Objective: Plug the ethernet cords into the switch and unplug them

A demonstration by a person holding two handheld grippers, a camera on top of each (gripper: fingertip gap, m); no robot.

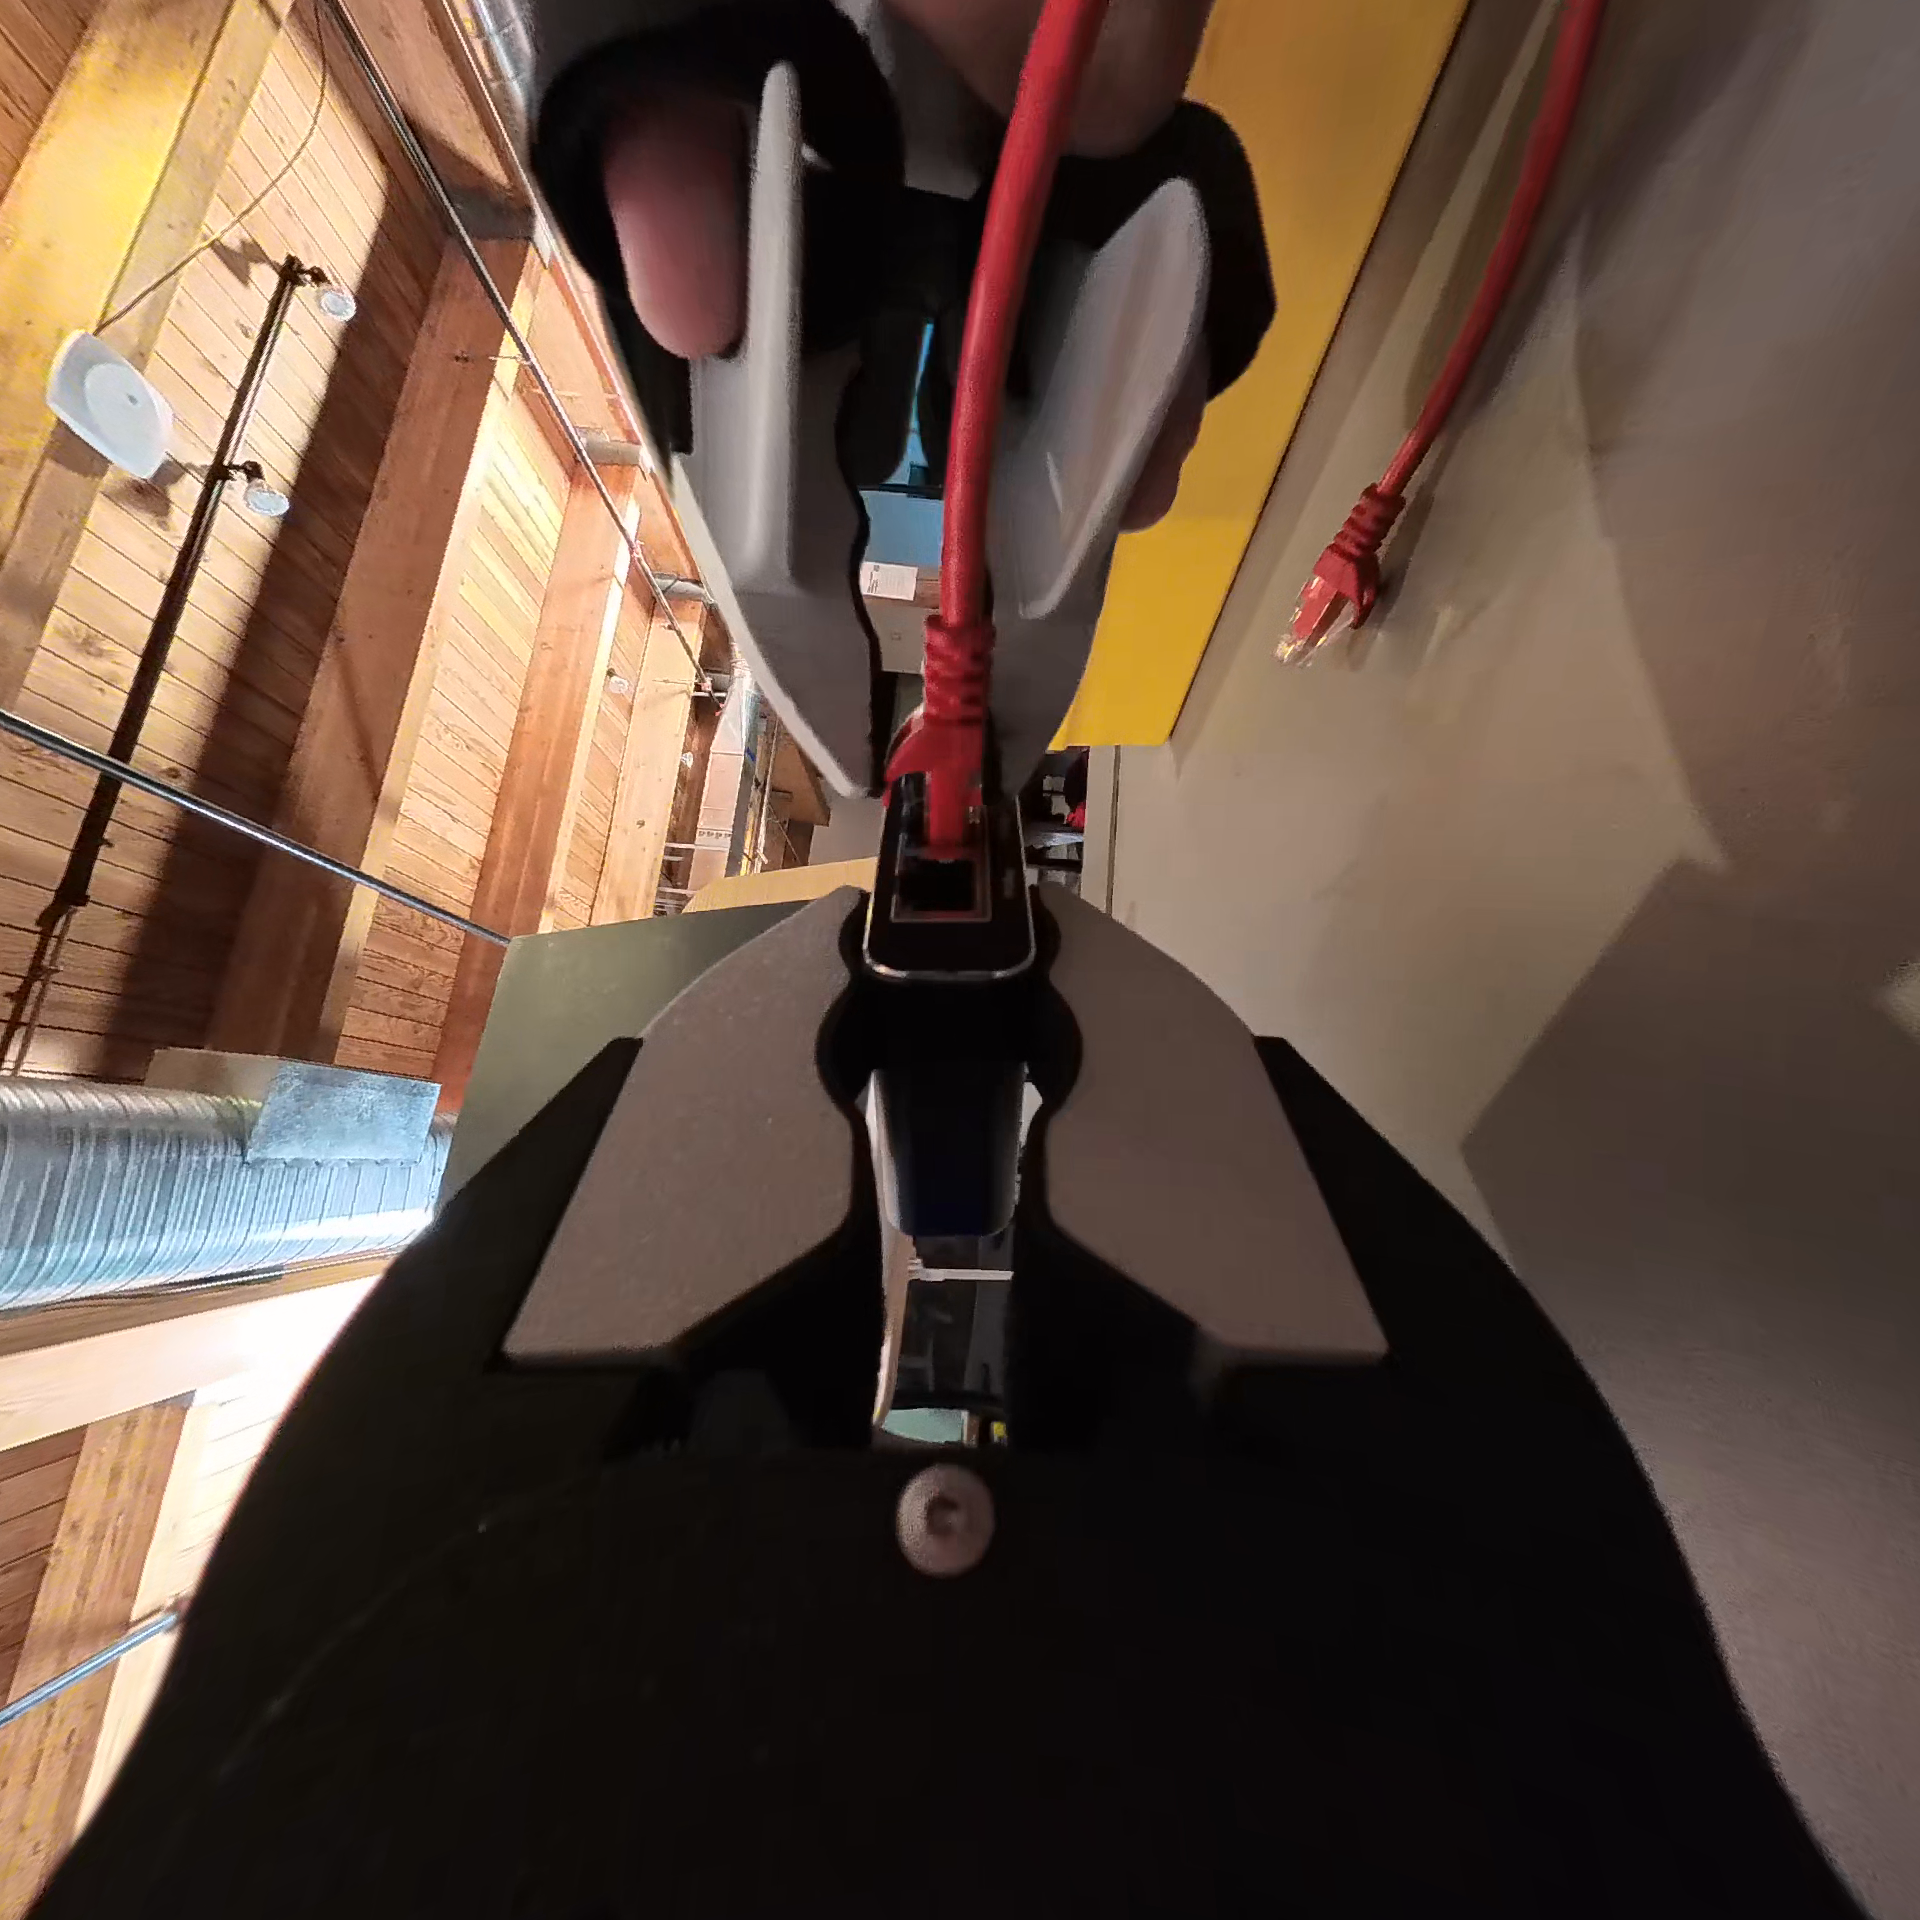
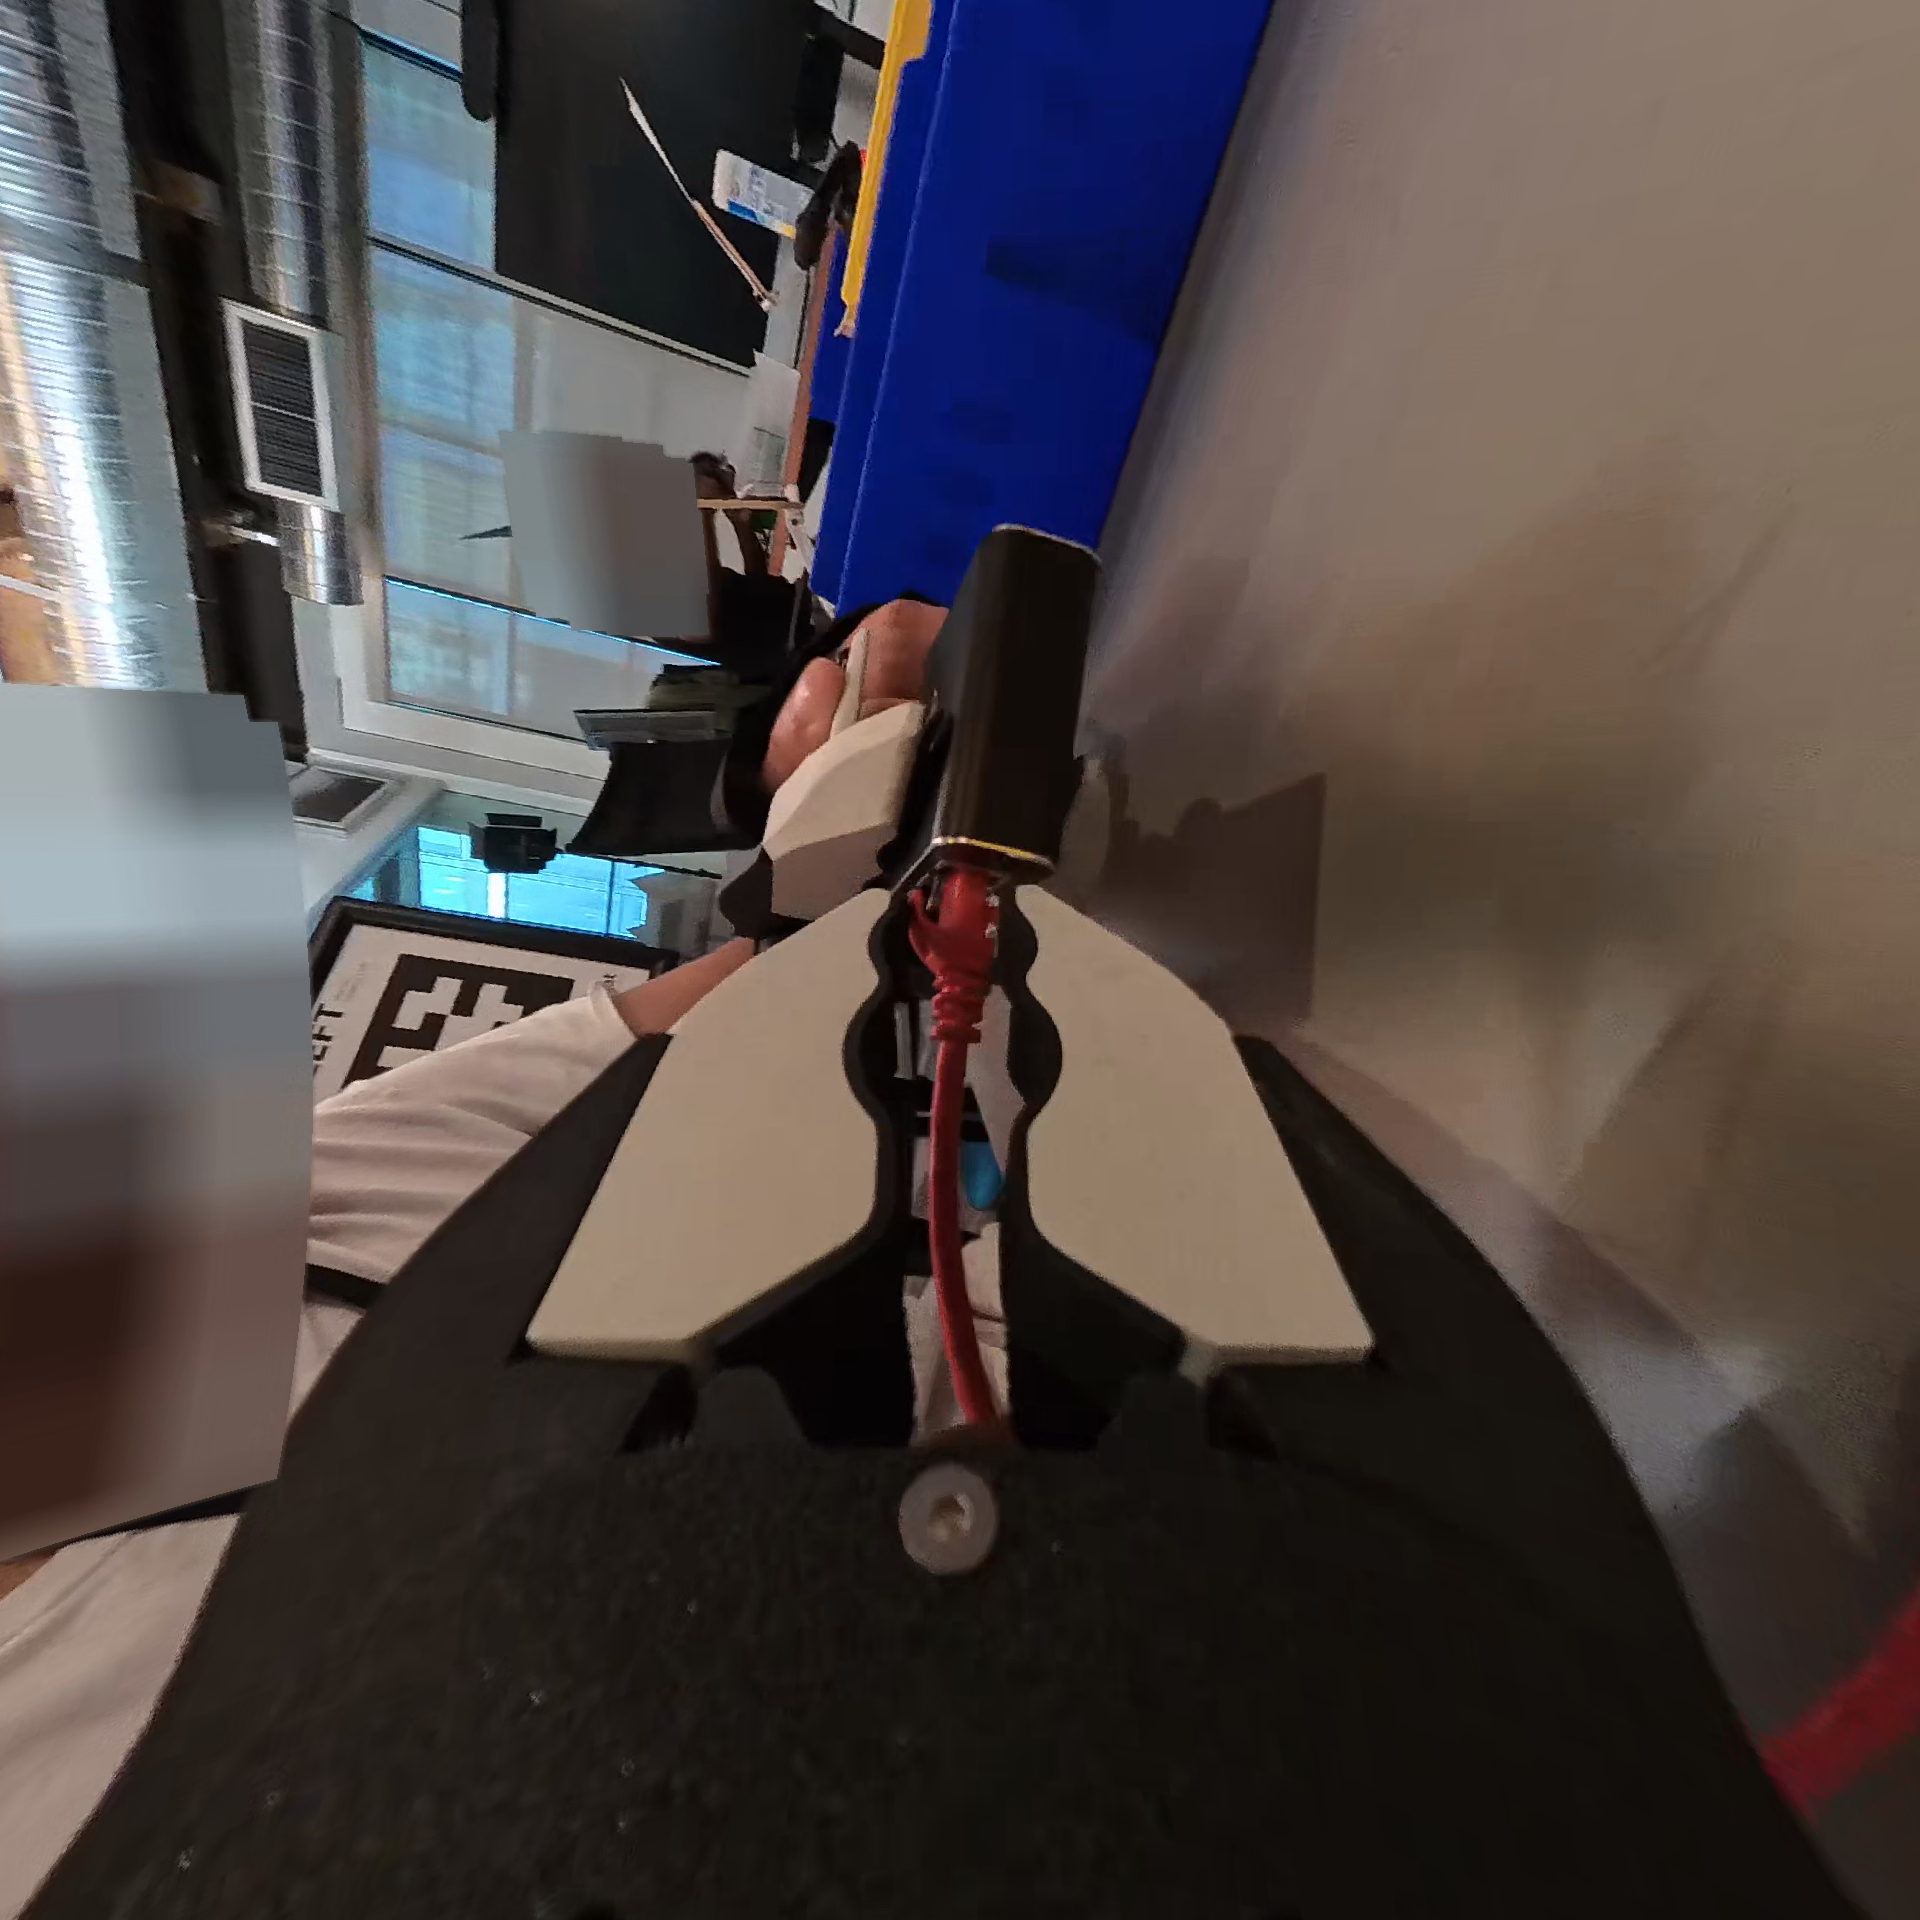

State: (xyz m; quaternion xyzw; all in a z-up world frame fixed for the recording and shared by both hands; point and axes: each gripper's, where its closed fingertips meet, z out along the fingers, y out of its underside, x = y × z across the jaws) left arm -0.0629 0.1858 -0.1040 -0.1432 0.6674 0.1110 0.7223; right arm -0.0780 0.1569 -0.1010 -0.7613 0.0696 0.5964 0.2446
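Note:
My left gripper [image 1: 951, 925] is shut on a small black switch [image 1: 951, 1101] and holds it above the grey table [image 1: 1455, 987]. My right gripper [image 2: 956, 935] is shut on the boot of a red ethernet cord [image 2: 951, 1143]. Its plug sits in one port of the switch [image 2: 1013, 707]. In the left wrist view the right gripper [image 1: 940, 769] comes in from above with the cord [image 1: 971, 468]. An empty port [image 1: 935, 888] shows beside the plugged one. A second red cord [image 1: 1345, 571] lies loose on the table, its plug free.
A yellow panel [image 1: 1268, 364] and blue bins [image 2: 987, 312] border the table [image 2: 1507, 623]. A person's white sleeve [image 2: 447, 1164] and a black-and-white marker board [image 2: 457, 1018] are at the left in the right wrist view. Both views are turned sideways. Both grippers' tips are close together, under 4 cm apart.

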